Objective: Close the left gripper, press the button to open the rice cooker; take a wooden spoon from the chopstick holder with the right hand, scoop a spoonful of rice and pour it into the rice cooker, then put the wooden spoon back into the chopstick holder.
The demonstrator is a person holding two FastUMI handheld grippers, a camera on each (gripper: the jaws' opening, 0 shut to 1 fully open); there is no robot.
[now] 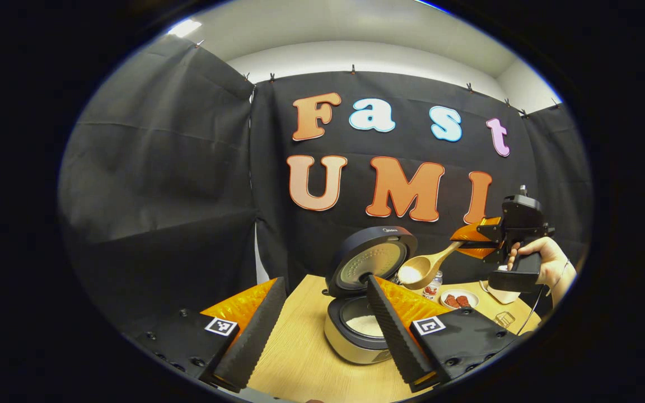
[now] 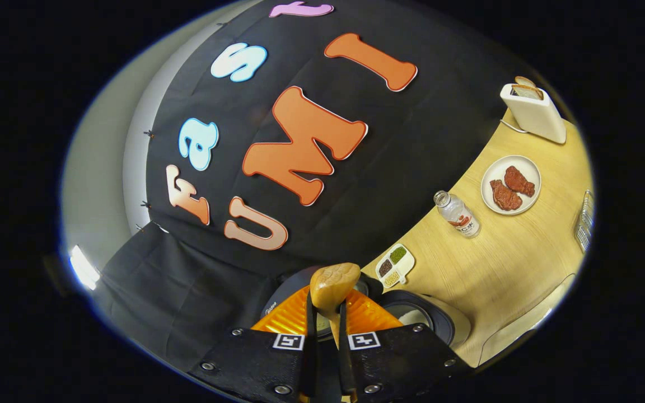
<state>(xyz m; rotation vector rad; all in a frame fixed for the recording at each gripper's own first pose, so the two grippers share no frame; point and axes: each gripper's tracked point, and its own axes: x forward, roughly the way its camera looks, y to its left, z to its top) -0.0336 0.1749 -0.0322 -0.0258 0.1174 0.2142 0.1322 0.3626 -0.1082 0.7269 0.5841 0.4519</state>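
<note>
The right tongs are closed on the handle of the wooden spoon, both fingers pressing on it. In the left gripper view the spoon's long axis runs from these tongs out and downward, so the bowl is the far end and hangs lower than the grip. The bowl carries a small heap of white rice.

The relation that matters for the next move is the bowl against the open rice cooker. The cooker stands on the table with its lid raised upright behind the pot. The loaded bowl is above the pot and just beside the lid's edge, on the side toward the right tongs; I judge it must go a little farther out along the handle's line before it is tipped, otherwise grains may fall on the rim. In the right gripper view the spoon points straight forward between the fingers, with the cooker just beyond and below it.

The left tongs are wide open and hold nothing; the cooker sits directly in front of them, between the two fingers. The right tongs are the ones that act here.
</note>
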